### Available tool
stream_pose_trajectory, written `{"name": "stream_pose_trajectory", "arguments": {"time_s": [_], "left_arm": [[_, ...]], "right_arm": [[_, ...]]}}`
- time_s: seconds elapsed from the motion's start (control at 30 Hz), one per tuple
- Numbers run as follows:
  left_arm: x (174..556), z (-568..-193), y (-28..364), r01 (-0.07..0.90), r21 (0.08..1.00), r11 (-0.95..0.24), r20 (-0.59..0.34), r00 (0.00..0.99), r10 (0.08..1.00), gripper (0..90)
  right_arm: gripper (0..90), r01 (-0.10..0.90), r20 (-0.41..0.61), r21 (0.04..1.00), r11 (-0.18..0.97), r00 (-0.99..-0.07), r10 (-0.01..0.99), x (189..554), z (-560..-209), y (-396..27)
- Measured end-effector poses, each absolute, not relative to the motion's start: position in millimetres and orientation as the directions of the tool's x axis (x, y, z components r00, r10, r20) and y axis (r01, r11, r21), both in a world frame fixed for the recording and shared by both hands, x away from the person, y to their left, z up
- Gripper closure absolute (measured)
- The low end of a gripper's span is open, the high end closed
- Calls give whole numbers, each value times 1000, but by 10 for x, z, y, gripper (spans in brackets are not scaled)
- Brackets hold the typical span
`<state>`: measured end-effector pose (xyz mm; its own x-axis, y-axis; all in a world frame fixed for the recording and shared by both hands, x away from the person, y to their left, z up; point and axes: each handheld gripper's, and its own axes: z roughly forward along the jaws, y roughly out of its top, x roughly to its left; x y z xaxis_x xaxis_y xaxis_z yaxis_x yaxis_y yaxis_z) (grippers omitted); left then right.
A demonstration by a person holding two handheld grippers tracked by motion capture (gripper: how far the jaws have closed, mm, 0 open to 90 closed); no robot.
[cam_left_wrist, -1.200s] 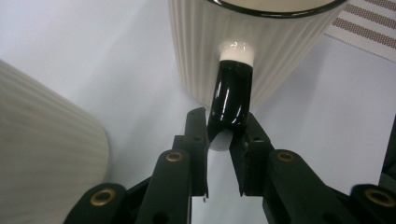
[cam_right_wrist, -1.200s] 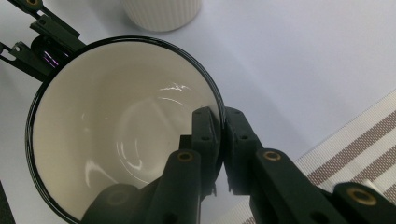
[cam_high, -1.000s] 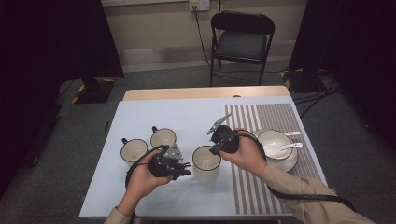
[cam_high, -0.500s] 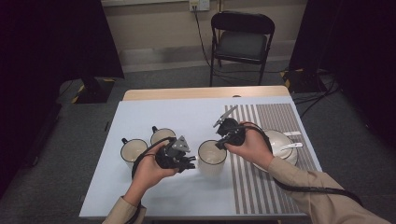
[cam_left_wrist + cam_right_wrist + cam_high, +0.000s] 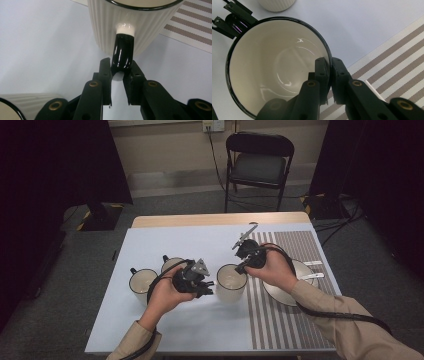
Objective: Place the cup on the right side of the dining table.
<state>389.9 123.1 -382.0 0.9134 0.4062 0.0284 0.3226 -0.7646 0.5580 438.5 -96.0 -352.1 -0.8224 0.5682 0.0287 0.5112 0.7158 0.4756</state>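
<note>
A cream ribbed mug point(image 5: 231, 282) with a black rim is held from both sides near the middle of the light blue table mat. My left gripper point(image 5: 209, 289) is shut on its black handle point(image 5: 123, 53), which points at the person's left hand. In the left gripper view the jaws pinch the lower end of that handle. My right gripper point(image 5: 241, 267) is shut on the mug's rim point(image 5: 329, 65) at its right side, one jaw inside the wall and one outside. The mug point(image 5: 274, 65) is empty.
Two more cream mugs point(image 5: 142, 282) point(image 5: 172, 265) stand to the left of the held one. A plate point(image 5: 295, 292) with a spoon point(image 5: 310, 276) lies on the striped placemat point(image 5: 285, 325) at the right. A folding chair point(image 5: 257, 167) stands beyond the table.
Both hands have carried the mug a little to the right and farther from the person. Both grips have stayed the same.
</note>
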Motion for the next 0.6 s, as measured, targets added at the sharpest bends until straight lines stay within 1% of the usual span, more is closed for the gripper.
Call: {"name": "stream_pose_trajectory", "arguments": {"time_s": [0.6], "left_arm": [[4141, -3742, 1123, 333, 547, -768, 35, 908, 419, 776]], "right_arm": [[850, 534, 40, 459, 710, -811, 584, 4622, -3460, -1048]]}}
